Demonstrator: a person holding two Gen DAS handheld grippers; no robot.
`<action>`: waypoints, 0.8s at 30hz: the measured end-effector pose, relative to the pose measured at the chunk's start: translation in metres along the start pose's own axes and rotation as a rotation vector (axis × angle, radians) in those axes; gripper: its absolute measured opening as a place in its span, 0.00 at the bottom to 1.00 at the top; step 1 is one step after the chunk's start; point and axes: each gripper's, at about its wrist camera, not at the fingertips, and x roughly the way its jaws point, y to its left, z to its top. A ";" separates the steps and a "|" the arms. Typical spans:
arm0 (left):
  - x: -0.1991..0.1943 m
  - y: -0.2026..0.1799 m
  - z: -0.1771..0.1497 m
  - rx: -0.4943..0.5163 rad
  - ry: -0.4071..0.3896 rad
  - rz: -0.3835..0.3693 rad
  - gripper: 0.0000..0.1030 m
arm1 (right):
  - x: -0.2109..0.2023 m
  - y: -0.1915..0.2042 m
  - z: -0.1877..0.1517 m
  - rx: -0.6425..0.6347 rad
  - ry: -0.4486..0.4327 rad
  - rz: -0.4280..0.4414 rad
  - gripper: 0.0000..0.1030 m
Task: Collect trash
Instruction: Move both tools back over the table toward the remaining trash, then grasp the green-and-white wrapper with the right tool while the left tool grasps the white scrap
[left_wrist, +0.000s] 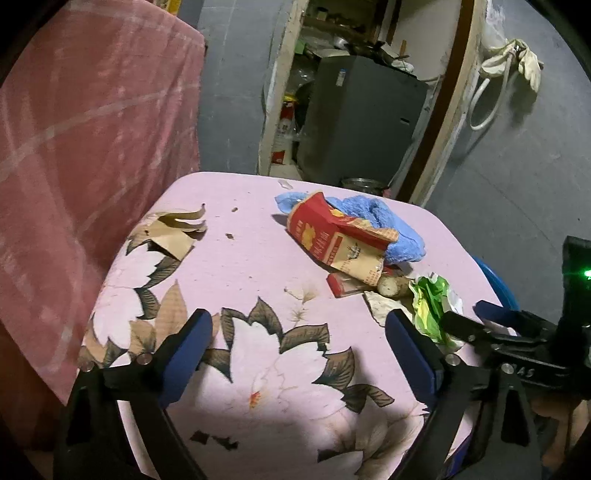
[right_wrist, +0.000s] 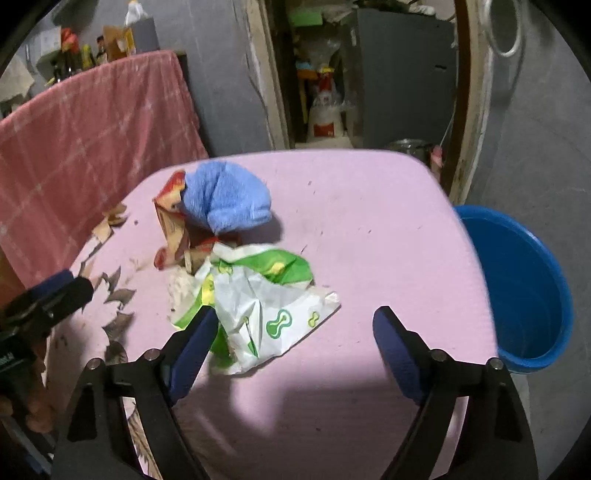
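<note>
Trash lies on a pink flowered table: a torn red paper packet, a small red box, a pale stub, brown paper scraps at the left, and a crumpled green-and-white wrapper. A blue cloth lies bunched behind the packet. My left gripper is open over bare tablecloth, short of the pile. My right gripper is open over the wrapper's near end, with its left fingertip in front of the wrapper's green edge. Nothing is gripped.
A blue plastic basin stands beside the table's right edge. A pink checked blanket hangs at the left. Behind the table a doorway shows a grey cabinet and clutter. A hand holds the left gripper at the wrapper's left.
</note>
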 end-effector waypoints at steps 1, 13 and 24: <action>0.002 -0.002 0.000 0.002 0.004 -0.004 0.83 | 0.000 0.001 -0.001 -0.007 -0.004 -0.002 0.79; 0.021 -0.027 0.003 0.061 0.056 -0.077 0.63 | -0.003 -0.010 -0.003 -0.033 -0.042 -0.021 0.31; 0.045 -0.060 0.004 0.151 0.121 -0.152 0.56 | -0.009 -0.031 -0.008 -0.004 -0.068 -0.011 0.07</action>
